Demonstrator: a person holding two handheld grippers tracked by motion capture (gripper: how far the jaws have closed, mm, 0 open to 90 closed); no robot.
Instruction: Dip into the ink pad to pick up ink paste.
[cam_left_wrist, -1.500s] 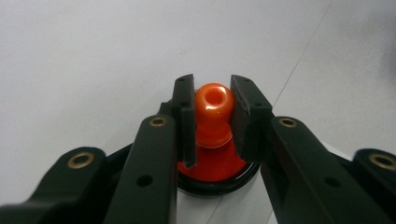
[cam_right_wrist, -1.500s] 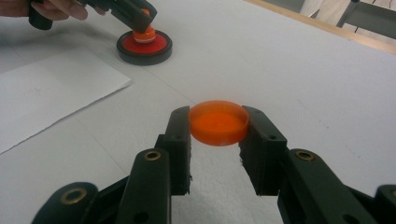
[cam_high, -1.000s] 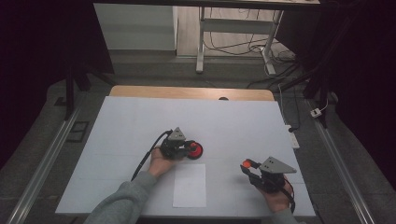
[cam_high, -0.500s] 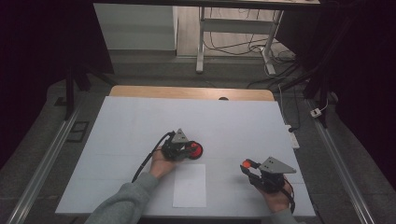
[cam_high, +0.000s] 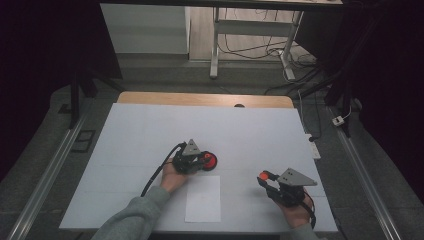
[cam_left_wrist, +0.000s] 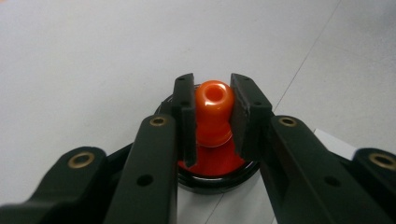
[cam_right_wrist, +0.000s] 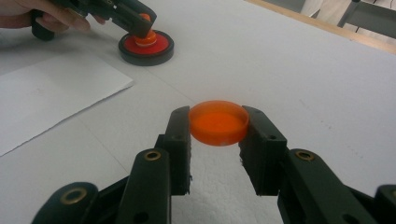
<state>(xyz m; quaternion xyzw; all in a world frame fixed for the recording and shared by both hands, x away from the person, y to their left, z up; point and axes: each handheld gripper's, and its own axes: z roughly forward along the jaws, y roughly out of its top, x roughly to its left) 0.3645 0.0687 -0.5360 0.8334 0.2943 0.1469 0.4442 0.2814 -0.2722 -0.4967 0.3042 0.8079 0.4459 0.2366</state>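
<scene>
A round black base (cam_left_wrist: 219, 181) with a red inside stands on the white table (cam_high: 150, 130). An orange knob (cam_left_wrist: 213, 107) rises from its middle. My left gripper (cam_left_wrist: 212, 116) is shut on that knob, one pad against each side. In the high view the left gripper (cam_high: 205, 160) sits mid-table over the red and black base (cam_high: 213, 161). My right gripper (cam_right_wrist: 217, 133) is shut on a flat orange disc (cam_right_wrist: 218, 123) and holds it level just above the table. The high view has the right gripper (cam_high: 264, 178) at the front right with the orange disc (cam_high: 263, 175) at its tip.
A white sheet of paper (cam_high: 202, 198) lies near the table's front edge between the two hands. The right gripper view shows the paper (cam_right_wrist: 46, 100) at its left and the left gripper (cam_right_wrist: 142, 22) on the base (cam_right_wrist: 161, 46) beyond it. A wooden strip (cam_high: 205, 99) borders the far edge.
</scene>
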